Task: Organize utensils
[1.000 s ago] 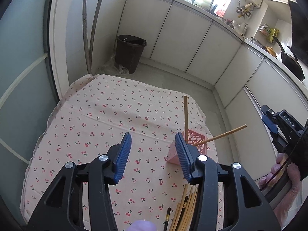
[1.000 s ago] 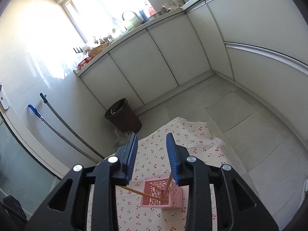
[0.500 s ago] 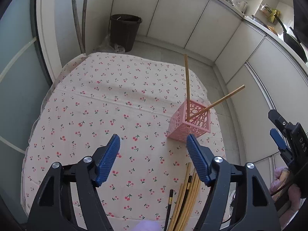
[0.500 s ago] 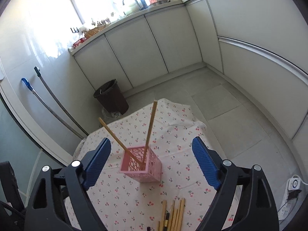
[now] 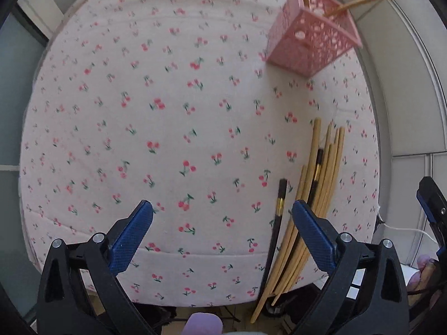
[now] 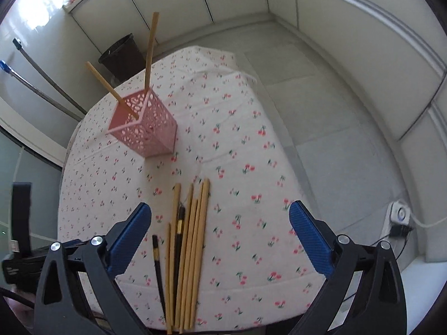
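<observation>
Two wooden chopsticks (image 6: 149,53) stand in pink basket (image 6: 148,131) toward table's (image 6: 245,145) far edge; loose chopstick bundle (image 6: 190,248) overhangs near edge. Left gripper (image 5: 222,217), right gripper (image 6: 220,217): jaws just opened wide, nothing between the pads.

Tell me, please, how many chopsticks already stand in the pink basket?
2: one chopstick near upright, the other chopstick leaning left, both in the pink basket.
</observation>
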`<state>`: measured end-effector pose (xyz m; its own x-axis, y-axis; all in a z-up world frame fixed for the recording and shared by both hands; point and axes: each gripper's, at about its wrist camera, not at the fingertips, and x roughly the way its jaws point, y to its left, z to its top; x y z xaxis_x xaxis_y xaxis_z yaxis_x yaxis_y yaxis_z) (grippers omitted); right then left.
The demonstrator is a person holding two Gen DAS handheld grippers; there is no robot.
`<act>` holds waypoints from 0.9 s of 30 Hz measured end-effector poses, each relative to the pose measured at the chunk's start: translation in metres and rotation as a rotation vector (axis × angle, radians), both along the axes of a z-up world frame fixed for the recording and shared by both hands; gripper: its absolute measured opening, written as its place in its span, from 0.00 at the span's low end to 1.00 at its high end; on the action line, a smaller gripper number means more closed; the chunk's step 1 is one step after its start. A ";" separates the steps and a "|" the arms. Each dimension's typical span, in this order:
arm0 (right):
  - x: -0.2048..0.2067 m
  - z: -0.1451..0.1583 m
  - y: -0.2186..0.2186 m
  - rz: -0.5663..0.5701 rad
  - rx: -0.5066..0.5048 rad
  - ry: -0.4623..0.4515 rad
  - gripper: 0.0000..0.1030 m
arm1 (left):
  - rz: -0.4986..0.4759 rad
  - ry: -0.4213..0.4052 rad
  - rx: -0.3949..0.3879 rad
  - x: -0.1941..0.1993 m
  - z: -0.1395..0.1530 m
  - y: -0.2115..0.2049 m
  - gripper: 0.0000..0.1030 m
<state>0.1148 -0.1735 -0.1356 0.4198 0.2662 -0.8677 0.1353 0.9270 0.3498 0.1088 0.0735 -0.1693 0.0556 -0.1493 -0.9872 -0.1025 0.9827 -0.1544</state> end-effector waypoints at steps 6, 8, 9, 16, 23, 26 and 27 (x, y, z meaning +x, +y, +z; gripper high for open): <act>-0.014 -0.018 0.011 0.021 0.108 0.075 0.93 | 0.043 0.063 -0.042 -0.010 -0.029 -0.007 0.93; -0.015 -0.020 0.008 0.005 0.126 0.085 0.93 | 0.050 0.043 -0.031 -0.011 -0.031 -0.010 0.93; -0.015 -0.021 0.006 -0.003 0.138 0.088 0.93 | 0.046 0.033 -0.017 -0.011 -0.031 -0.012 0.93; -0.009 -0.021 -0.001 -0.008 0.140 0.110 0.93 | -0.033 0.006 0.091 -0.017 -0.044 -0.038 0.93; -0.006 -0.027 -0.005 -0.024 0.189 0.129 0.93 | -0.086 -0.039 0.175 -0.022 -0.050 -0.059 0.85; -0.006 -0.027 -0.007 -0.033 0.199 0.127 0.93 | -0.087 -0.019 0.159 -0.019 -0.053 -0.070 0.72; -0.006 -0.027 -0.007 -0.034 0.200 0.127 0.93 | -0.085 -0.026 0.158 -0.021 -0.053 -0.071 0.71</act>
<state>0.1089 -0.1804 -0.1627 0.3224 0.4258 -0.8454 0.2200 0.8350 0.5044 0.0882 0.0026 -0.2227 0.0749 0.0019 -0.9972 -0.0158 0.9999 0.0007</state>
